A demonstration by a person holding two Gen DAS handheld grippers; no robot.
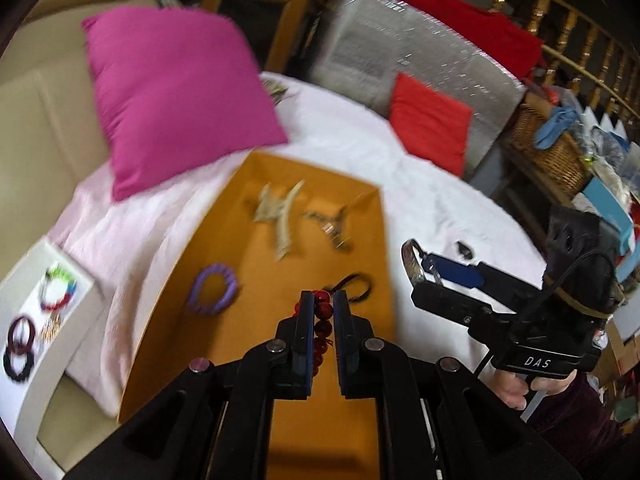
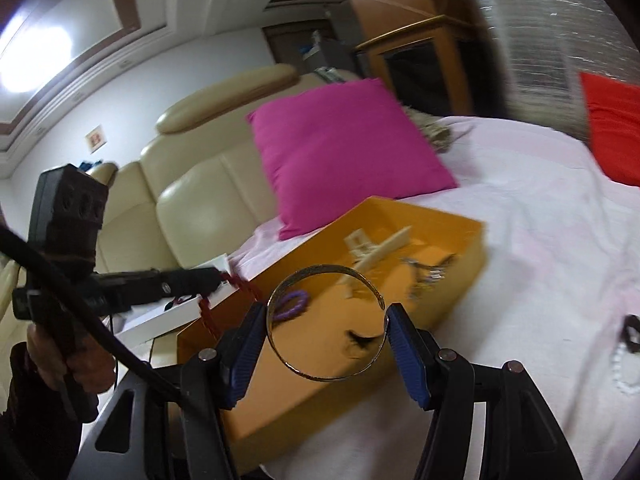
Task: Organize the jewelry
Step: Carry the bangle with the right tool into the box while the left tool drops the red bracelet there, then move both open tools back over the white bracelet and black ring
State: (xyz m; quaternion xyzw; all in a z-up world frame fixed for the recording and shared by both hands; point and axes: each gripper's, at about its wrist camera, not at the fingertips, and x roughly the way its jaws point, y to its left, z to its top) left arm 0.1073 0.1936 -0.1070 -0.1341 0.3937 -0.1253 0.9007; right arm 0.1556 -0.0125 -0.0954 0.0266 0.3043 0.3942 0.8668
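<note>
In the left wrist view my left gripper [image 1: 324, 296] is shut on a red bead bracelet [image 1: 322, 326] above the near end of an orange tray [image 1: 280, 276]. The tray holds a purple bracelet [image 1: 214, 290], a cream hair claw [image 1: 280, 212], a silver piece [image 1: 332, 226] and a black loop [image 1: 356, 286]. My right gripper [image 2: 326, 312] is shut on a gold cuff bangle [image 2: 324, 267], pads pressing both sides, over the orange tray [image 2: 440, 232]. The right gripper [image 1: 424, 268] also shows beside the tray. The left gripper [image 2: 216, 280] trails the red bracelet [image 2: 244, 286].
A white tray [image 1: 24, 276] at the left carries colourful and dark bracelets. A pink cushion [image 1: 172, 92] and a red cushion [image 1: 432, 124] lie on the white sheet [image 1: 360, 140]. A small black item [image 1: 464, 249] and white beads [image 2: 622, 364] lie loose. A beige sofa back [image 2: 192, 184] stands behind.
</note>
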